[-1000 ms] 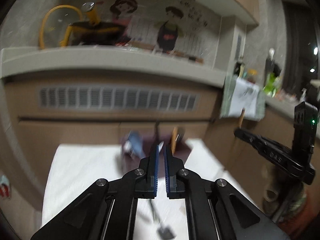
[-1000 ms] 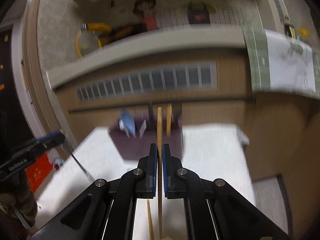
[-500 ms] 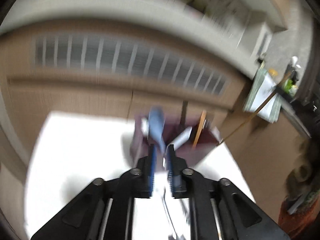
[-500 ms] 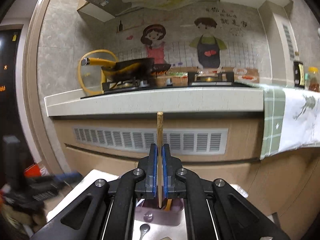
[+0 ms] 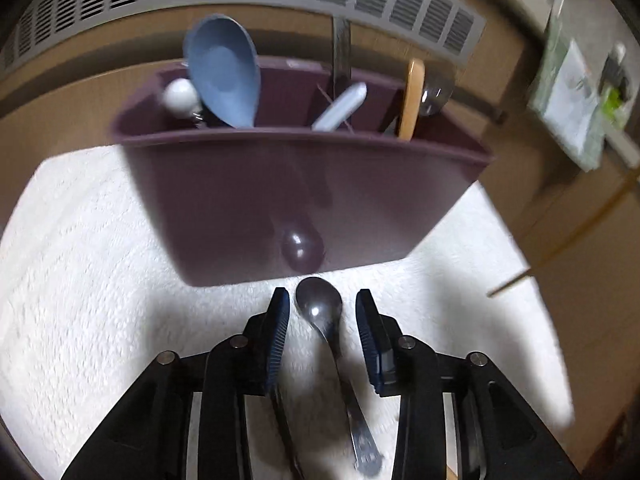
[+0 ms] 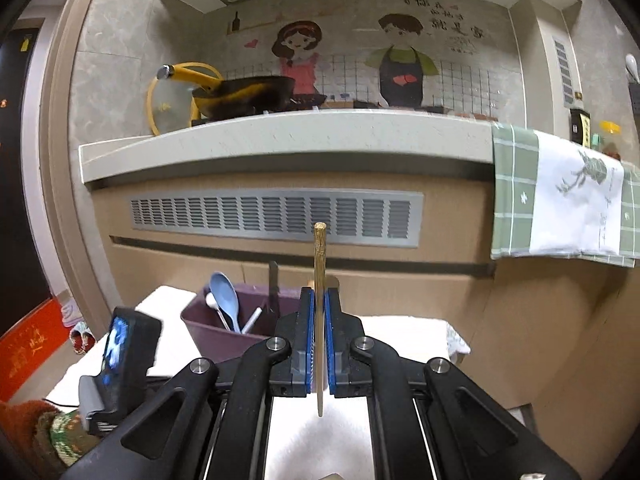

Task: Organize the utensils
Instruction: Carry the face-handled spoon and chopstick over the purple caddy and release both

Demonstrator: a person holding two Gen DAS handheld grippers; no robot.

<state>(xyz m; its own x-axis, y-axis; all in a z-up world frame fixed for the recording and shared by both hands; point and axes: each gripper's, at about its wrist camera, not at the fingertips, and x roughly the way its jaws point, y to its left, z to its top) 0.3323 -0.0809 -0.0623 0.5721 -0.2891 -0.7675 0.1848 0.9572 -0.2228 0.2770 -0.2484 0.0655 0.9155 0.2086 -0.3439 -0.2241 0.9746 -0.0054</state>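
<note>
A metal spoon (image 5: 325, 320) lies on the white cloth (image 5: 80, 280), its bowl between the fingers of my left gripper (image 5: 322, 304). The jaws are opening and their pads stand clear of the spoon. Just beyond stands a purple utensil holder (image 5: 256, 200) with a blue spoon (image 5: 222, 72), a white spoon (image 5: 181, 93), a white handle (image 5: 340, 106) and a wooden utensil (image 5: 412, 98) in it. My right gripper (image 6: 319, 312) is shut on an upright wooden chopstick (image 6: 319, 260), held above the cloth and behind the holder (image 6: 208, 330). The left gripper's body (image 6: 120, 356) shows at the lower left of the right wrist view.
A second dark handle (image 5: 286, 432) lies on the cloth under the left finger. A cabinet front with a vent grille (image 6: 276, 216) rises behind the table. On the counter above sits a dark pan with a yellow handle (image 6: 240, 96). A green and white towel (image 6: 560, 196) hangs at right.
My left gripper dropped toward the cloth, tilted down and spread its jaws around the metal spoon. The right gripper keeps the chopstick and has tipped slightly downward, bringing the holder into view.
</note>
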